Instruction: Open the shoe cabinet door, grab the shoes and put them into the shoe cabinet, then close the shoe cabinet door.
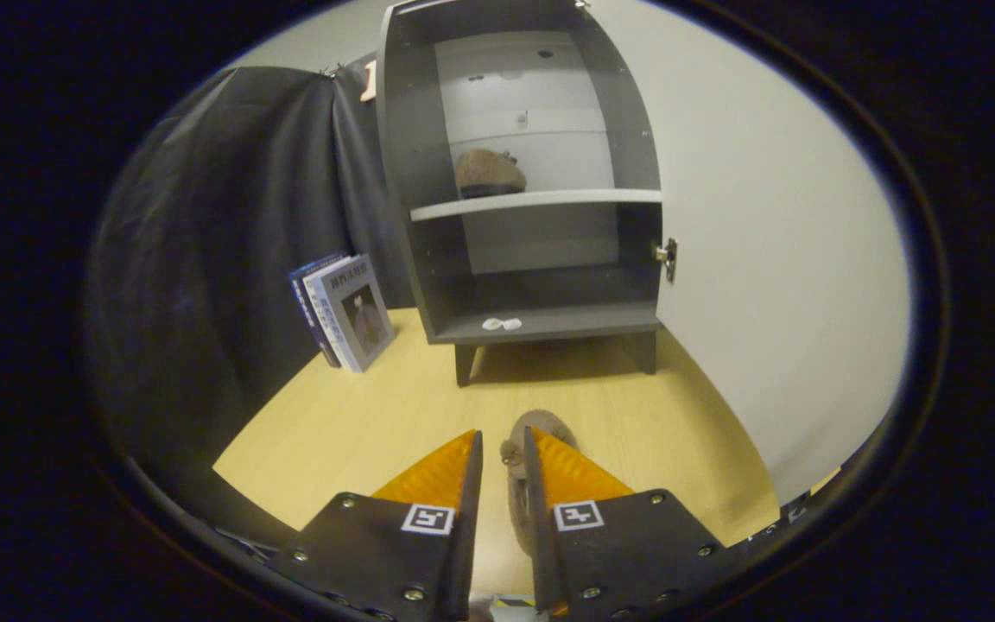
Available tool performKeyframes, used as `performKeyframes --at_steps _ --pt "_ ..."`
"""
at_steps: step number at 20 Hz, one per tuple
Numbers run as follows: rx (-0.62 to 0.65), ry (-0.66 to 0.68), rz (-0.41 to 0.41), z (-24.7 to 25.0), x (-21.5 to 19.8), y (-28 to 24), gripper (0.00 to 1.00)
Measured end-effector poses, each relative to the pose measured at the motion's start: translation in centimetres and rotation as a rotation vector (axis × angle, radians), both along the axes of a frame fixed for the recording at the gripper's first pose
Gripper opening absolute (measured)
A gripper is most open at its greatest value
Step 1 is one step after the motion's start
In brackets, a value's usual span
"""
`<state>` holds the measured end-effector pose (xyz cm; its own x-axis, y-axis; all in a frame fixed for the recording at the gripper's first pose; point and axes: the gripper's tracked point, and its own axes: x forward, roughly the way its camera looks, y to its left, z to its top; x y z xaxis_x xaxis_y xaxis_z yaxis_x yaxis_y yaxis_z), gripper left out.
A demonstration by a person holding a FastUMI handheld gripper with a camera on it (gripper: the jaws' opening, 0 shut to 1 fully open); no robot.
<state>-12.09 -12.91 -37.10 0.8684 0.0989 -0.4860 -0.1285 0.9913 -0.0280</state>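
Hovering low over the wooden floor (359,423), the gripper (503,449) has its fingers drawn close with only a narrow gap between them, and a brown shoe (541,428) sits partly in that gap and partly under the right finger; whether both fingers actually press on it I cannot tell, since the right finger hides most of the shoe's side. The shoe's toe pokes out just ahead of the fingertips, pointing toward the cabinet, which suits a straight carry forward. Beyond it stands the grey shoe cabinet (402,155) on short legs, its white door (774,259) swung wide to the right, so the opening step looks done and the way in is free. A second shoe (489,174) already rests on the middle shelf (567,200), which suggests the pair is half stowed. A small white scrap (501,324) lies on the bottom shelf. To the cabinet's left, a few books (346,307) lean against the dark cloth wall (230,225), well clear of the path.
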Motion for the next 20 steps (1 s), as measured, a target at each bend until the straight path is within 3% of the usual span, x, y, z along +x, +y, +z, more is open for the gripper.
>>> performKeyframes --at_steps 9,20 --pt "-0.05 0.177 -0.02 -11.1 2.2 -1.2 0.28" --pt "-0.079 0.23 -0.035 -14.4 6.0 -0.3 0.28"
